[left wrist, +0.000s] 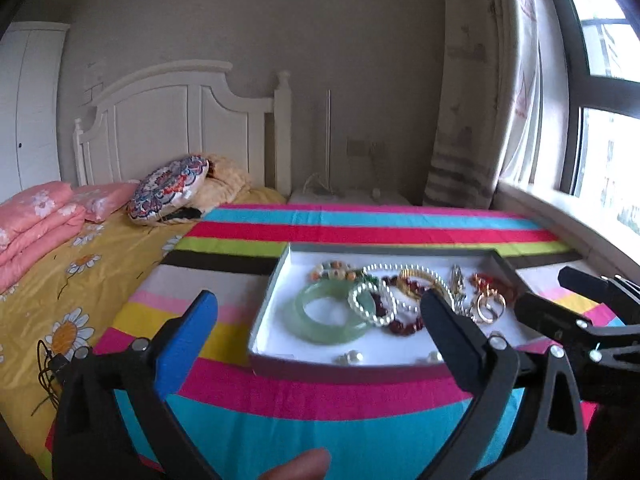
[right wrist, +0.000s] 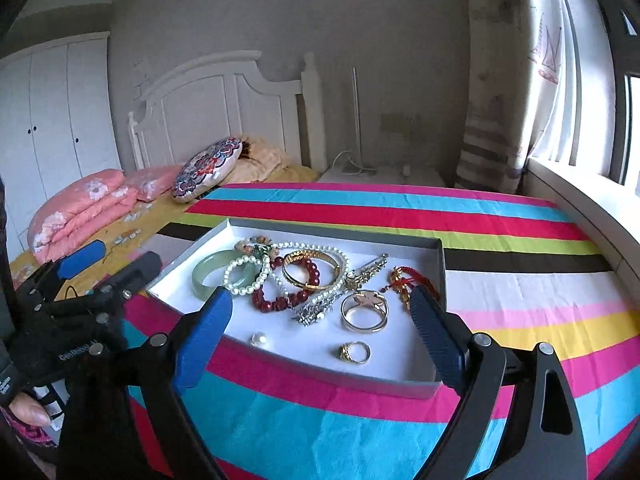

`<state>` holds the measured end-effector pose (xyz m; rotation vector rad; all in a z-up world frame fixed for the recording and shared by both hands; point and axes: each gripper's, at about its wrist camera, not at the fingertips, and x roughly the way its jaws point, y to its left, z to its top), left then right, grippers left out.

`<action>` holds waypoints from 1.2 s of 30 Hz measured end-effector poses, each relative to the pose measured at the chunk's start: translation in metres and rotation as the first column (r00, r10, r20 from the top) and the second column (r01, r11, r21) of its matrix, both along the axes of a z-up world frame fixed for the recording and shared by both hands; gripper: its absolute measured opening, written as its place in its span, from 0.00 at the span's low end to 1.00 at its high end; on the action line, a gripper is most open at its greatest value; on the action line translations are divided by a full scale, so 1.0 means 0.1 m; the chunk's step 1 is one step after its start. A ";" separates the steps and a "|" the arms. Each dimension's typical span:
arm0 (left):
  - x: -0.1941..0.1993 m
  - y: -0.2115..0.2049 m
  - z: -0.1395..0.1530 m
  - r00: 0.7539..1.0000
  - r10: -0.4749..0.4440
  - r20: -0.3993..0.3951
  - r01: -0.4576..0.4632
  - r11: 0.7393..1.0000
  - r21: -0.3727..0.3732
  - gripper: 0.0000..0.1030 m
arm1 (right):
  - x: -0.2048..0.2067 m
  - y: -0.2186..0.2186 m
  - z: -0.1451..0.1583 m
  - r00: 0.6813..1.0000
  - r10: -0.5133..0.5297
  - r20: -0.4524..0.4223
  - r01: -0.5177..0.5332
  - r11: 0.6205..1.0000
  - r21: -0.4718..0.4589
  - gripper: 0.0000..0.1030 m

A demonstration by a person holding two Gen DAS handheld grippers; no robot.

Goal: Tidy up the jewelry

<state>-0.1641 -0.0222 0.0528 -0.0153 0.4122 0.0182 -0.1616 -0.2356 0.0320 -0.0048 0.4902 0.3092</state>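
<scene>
A shallow white-lined box (left wrist: 276, 276) (right wrist: 438, 256) sits on a striped cloth and holds mixed jewelry. In it lie a green jade bangle (left wrist: 324, 314) (right wrist: 210, 270), a pearl bracelet (right wrist: 245, 274), a dark red bead bracelet (right wrist: 280, 300), a gold bangle (right wrist: 310, 270), a silver hairpin (right wrist: 340, 292), a wide gold ring (right wrist: 364, 310), a small gold ring (right wrist: 355, 352) and a red cord charm (right wrist: 404, 280). My left gripper (left wrist: 320, 304) is open and empty, just short of the box's near left side. My right gripper (right wrist: 322, 304) is open and empty over the box's near edge.
The striped cloth (right wrist: 500, 240) covers the table. A bed with yellow floral sheet (left wrist: 60, 280), pink folded quilts (left wrist: 32, 224) and a round patterned cushion (left wrist: 168, 188) lies to the left. A window sill (right wrist: 580, 200) and curtain stand at the right.
</scene>
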 end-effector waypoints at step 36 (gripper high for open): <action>-0.03 -0.11 -0.02 1.000 -0.016 0.020 0.015 0.999 0.047 0.98 | 0.03 -0.05 -0.09 0.996 -0.084 -0.012 0.084 0.996 0.012 0.84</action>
